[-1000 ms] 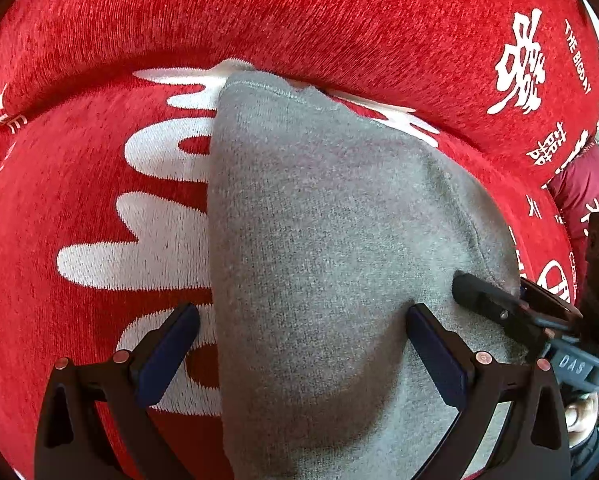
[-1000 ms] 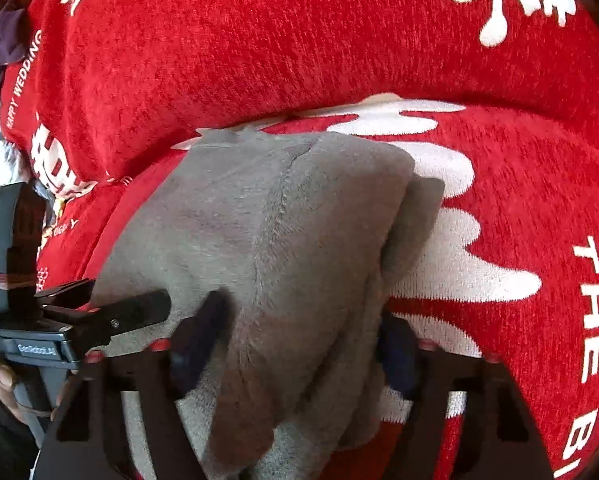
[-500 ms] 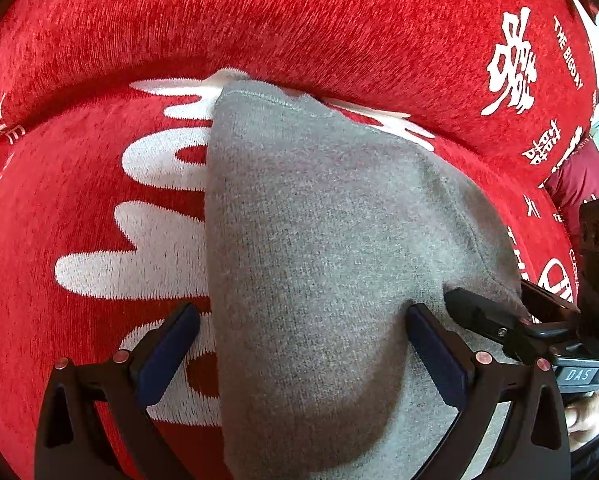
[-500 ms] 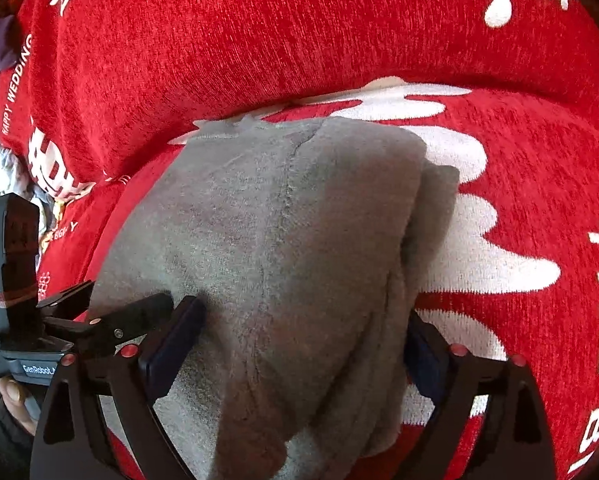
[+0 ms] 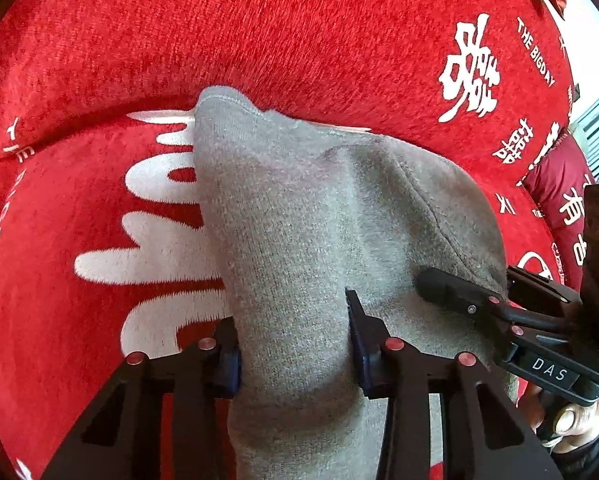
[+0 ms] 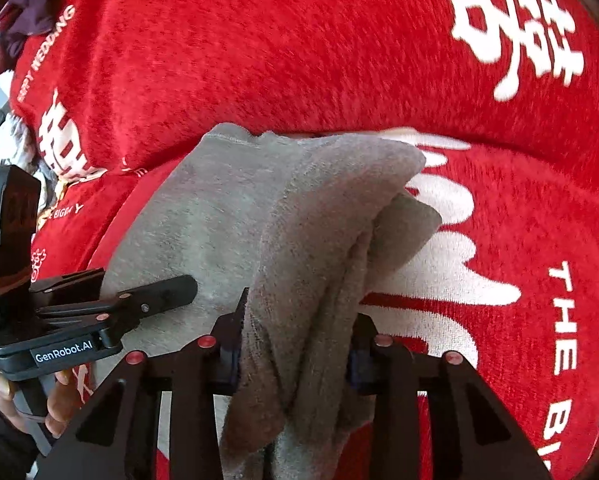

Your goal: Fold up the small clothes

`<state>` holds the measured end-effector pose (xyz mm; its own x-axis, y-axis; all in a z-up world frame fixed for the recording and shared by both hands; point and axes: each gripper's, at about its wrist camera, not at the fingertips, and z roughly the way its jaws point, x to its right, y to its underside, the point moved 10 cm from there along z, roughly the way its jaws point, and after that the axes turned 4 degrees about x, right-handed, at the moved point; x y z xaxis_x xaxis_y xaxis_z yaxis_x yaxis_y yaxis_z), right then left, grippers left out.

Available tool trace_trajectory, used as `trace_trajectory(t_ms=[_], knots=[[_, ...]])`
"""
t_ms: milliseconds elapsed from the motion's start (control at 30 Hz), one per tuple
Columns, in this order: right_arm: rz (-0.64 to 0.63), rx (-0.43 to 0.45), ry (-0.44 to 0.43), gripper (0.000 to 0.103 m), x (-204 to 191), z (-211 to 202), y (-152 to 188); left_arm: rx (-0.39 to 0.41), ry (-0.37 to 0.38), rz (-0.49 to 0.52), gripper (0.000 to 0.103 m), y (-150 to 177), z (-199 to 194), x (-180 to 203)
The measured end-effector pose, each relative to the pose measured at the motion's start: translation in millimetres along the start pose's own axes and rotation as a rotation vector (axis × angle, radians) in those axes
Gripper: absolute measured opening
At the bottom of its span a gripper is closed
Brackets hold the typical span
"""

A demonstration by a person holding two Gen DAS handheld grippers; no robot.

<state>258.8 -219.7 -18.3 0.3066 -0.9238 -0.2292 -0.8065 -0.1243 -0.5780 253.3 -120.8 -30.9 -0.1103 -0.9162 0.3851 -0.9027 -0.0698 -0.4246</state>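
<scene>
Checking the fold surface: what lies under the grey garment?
The grey garment lies on a red cover with white lettering, which shows on both sides. What lies under its middle is hidden. Both hand-held grippers pinch its near edge.

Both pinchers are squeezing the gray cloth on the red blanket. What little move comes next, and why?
Probably lift both near corners together and carry them toward the far edge. The left hand-held gripper and right hand-held gripper are each shut on the near end of the gray cloth, which lies on the red blanket with its far end against the raised fold, so one more fold looks ready.
</scene>
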Motion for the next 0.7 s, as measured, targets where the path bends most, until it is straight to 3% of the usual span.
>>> trace_trajectory(t_ms=[433,700], knots=[[-0.022,0.077,-0.02,0.04,-42,-67,18,0.06,-0.023,0.037,0.042,30,-80,20],[-0.039,0.099,-0.03,0.04,-82,-103,58,0.089,-0.07,0.052,0.042,78,-128,19]])
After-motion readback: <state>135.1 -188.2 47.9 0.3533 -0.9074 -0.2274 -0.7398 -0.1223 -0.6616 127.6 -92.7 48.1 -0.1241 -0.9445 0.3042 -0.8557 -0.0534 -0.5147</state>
